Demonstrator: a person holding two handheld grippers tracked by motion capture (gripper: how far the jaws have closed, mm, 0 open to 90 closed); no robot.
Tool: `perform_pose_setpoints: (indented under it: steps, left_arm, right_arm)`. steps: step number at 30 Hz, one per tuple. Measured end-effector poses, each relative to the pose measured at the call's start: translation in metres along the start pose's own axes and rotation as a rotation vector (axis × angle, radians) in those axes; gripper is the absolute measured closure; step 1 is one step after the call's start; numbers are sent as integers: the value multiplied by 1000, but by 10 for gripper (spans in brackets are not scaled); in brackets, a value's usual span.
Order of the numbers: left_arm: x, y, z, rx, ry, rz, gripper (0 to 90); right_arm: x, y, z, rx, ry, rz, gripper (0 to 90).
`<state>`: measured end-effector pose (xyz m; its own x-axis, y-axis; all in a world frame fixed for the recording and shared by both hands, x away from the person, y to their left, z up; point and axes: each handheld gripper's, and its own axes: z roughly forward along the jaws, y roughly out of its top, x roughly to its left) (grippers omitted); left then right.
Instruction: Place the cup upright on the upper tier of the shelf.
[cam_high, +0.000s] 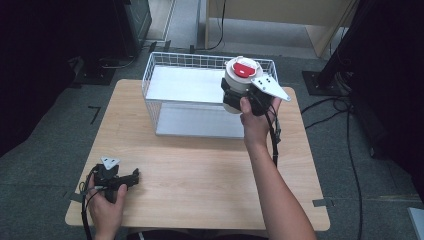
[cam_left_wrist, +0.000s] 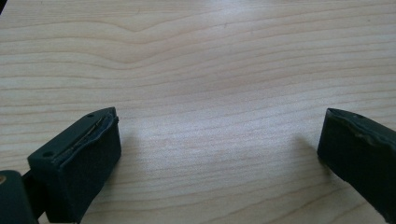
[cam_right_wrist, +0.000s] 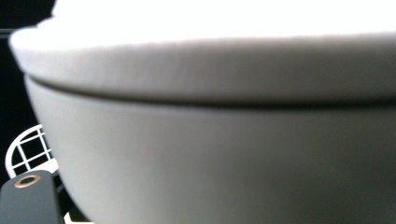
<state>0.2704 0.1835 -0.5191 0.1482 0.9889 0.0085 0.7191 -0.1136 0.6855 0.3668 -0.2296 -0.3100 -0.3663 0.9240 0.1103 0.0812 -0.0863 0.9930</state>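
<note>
R gripper has its jaws clamped round the sides of a white canister w/ red lid tab, held upright over the right end of the wire basket. L gripper jaws spread wide, nothing between, resting low on the wooden table.

Open bench stretches bare between the person's 2 hands; at the far edge a white wire basket blocks passage, a white container held over its right corner.
</note>
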Motion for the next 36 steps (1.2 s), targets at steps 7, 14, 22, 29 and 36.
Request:
perform_pose_setpoints:
  steps: [7,14,22,29,36]
  left_arm:
    - [0,0,0,0,0,0,0]
    - [0,0,0,1,-1,-1,0]
    - [0,0,0,0,-1,-2,0]
    - [0,0,0,0,-1,-2,0]
    - [0,0,0,0,-1,-2,0]
  right_arm:
    - [-1,3,16,4,-10,2,102]
    - [-1,6,38,20,-40,-9,102]
    - [-3,6,59,31,-78,11,102]
    - [-3,8,73,52,-103,-15,102]
    - [0,4,77,54,-127,-52,101]
